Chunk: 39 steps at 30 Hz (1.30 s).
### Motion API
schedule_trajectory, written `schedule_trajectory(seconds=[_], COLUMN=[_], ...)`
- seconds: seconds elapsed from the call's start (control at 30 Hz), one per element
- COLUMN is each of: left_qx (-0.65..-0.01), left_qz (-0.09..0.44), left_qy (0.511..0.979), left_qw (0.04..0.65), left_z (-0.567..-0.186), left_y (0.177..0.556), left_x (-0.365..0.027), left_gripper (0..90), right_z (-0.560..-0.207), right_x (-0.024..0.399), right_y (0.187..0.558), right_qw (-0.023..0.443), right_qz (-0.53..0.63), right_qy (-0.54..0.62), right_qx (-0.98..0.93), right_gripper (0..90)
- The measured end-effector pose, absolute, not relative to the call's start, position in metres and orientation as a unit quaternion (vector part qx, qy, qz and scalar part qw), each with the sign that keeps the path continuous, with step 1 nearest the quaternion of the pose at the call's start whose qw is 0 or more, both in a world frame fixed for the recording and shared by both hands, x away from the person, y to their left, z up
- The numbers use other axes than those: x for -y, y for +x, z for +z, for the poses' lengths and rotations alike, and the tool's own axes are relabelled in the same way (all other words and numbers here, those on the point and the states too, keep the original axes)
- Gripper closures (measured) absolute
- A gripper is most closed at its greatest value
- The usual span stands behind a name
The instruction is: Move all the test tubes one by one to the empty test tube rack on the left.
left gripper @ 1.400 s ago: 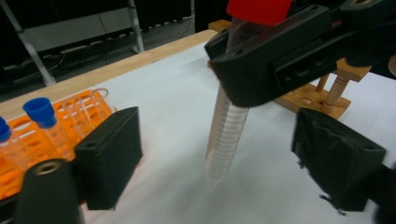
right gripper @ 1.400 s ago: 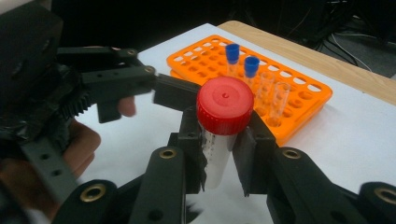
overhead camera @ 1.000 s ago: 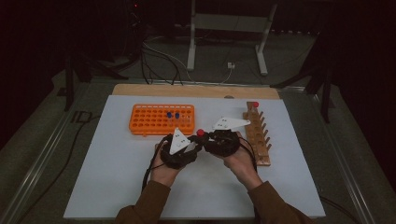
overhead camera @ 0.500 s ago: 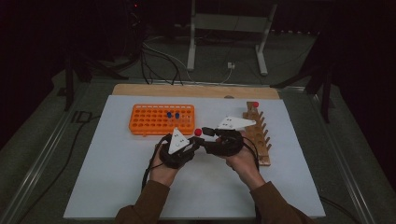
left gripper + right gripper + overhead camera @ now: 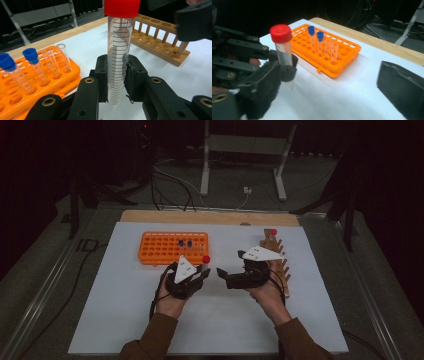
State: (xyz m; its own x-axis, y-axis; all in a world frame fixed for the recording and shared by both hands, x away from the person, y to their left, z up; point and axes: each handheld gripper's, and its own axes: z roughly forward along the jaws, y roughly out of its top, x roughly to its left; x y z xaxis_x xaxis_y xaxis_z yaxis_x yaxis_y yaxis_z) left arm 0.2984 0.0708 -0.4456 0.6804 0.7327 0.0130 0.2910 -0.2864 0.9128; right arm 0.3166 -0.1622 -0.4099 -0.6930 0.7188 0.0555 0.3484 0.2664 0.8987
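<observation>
The step in hand reads as a handover just completed: the left gripper (image 5: 199,276) is clamped on the tube (image 5: 119,50), pads pressing its lower body, holding it upright just above the mat (image 5: 125,320), between the orange rack (image 5: 150,251) and the wooden rack (image 5: 281,265). The right gripper (image 5: 223,275) has just been opening; its jaws stand wide apart beside the tube with nothing between them.

To do it well, I judge the right should back clear without brushing the red cap (image 5: 280,33), while the left keeps the tube vertical for lowering into an orange rack hole.

Count: one mat, two racks, two grippers, one red-capped tube, four small tubes in the orange rack, two with blue caps (image 5: 311,29).
</observation>
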Motion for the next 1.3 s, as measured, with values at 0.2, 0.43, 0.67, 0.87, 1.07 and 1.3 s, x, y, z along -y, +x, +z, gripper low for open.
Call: schedule_trajectory(seconds=[0.2,0.43,0.67,0.87,1.07,1.3], left_qx=[-0.338,-0.345,-0.353,-0.359,-0.364,-0.378], left_qz=[0.226,0.231,0.235,0.24,0.245,0.25], left_qy=[0.766,0.762,0.755,0.751,0.746,0.732], left_qw=[0.498,0.498,0.5,0.5,0.501,0.508], left_z=[-0.444,-0.442,-0.44,-0.439,-0.439,-0.438], left_y=[0.3,0.301,0.303,0.305,0.309,0.315], left_x=[-0.077,-0.085,-0.093,-0.099,-0.105,-0.118], left_gripper=[74.8,74.8,74.8,74.8,74.8,74.8], right_z=[-0.411,-0.416,-0.421,-0.425,-0.427,-0.426], right_x=[0.171,0.181,0.194,0.205,0.216,0.225], right_y=[0.313,0.307,0.304,0.3,0.296,0.292], right_qw=[0.199,0.209,0.211,0.213,0.211,0.213], right_qz=[0.496,0.492,0.493,0.499,0.505,0.508], right_qy=[0.352,0.358,0.371,0.378,0.386,0.39], right_qx=[-0.769,-0.766,-0.758,-0.75,-0.743,-0.737], right_gripper=[0.1,0.1,0.1,0.1,0.1,0.1])
